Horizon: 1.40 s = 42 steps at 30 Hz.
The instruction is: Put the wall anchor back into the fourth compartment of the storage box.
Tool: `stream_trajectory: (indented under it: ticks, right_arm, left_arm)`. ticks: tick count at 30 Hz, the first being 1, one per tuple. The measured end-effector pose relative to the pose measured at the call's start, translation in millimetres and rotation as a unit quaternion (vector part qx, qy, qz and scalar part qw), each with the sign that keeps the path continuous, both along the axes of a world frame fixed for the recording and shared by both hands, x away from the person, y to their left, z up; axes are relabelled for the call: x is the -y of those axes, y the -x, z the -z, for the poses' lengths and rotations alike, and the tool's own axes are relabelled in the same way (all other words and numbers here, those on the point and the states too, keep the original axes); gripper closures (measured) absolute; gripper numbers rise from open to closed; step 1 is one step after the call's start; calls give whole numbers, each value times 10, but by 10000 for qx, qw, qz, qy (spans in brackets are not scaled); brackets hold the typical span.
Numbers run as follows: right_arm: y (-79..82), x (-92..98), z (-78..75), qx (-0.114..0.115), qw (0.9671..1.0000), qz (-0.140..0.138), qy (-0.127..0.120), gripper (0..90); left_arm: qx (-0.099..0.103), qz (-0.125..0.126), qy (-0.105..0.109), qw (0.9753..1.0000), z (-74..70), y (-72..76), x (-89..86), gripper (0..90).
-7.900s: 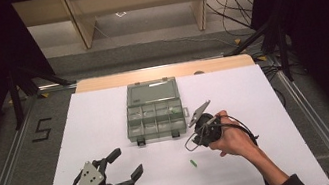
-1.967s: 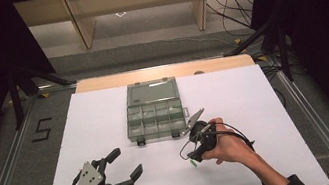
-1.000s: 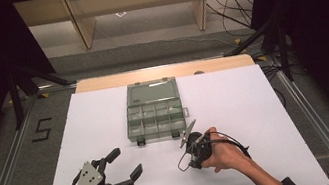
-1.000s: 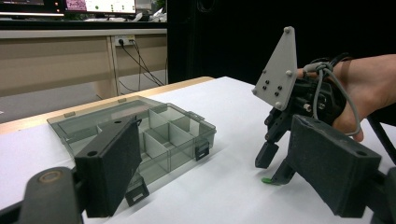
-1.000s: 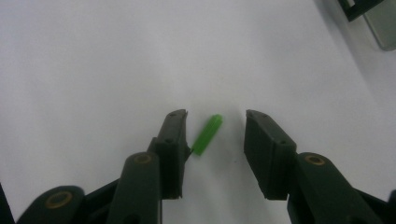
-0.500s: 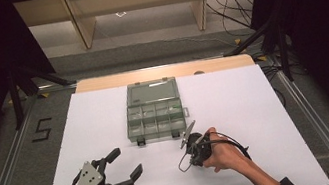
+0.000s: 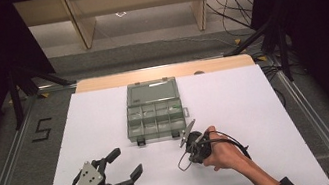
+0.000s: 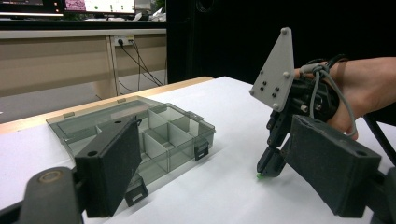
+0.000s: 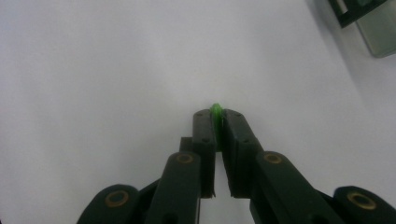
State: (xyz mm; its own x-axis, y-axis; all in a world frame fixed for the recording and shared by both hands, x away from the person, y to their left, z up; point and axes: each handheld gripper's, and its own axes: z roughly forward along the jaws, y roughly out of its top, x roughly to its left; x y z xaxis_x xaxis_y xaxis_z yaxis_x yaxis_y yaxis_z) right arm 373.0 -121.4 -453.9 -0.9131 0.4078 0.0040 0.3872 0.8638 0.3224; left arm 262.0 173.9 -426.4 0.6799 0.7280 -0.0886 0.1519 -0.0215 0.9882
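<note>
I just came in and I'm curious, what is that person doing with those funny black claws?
A person holds a claw tool in each hand at a white table. The right gripper is pinched shut on a tiny green piece, tip down at the tabletop. The left gripper waits open. A clear compartment box sits open nearby.
</note>
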Motion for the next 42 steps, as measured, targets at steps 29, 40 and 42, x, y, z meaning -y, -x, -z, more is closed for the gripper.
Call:
stream_trajectory:
  ticks: [29, 40, 42]
  right_arm:
    - [-109, 18, -275, 347, 9987, 6, -370, 842]
    - [-197, -41, -388, 481, 9973, -18, -546, 842]
    - [-216, -51, -406, 487, 9971, 5, -586, 842]
  left_arm:
    - [-6, 2, -16, 10000, 5, -3, 1, 170]
    - [-7, 2, -21, 10000, 8, -4, 3, 170]
    - [19, 23, -44, 10000, 7, -8, -1, 170]
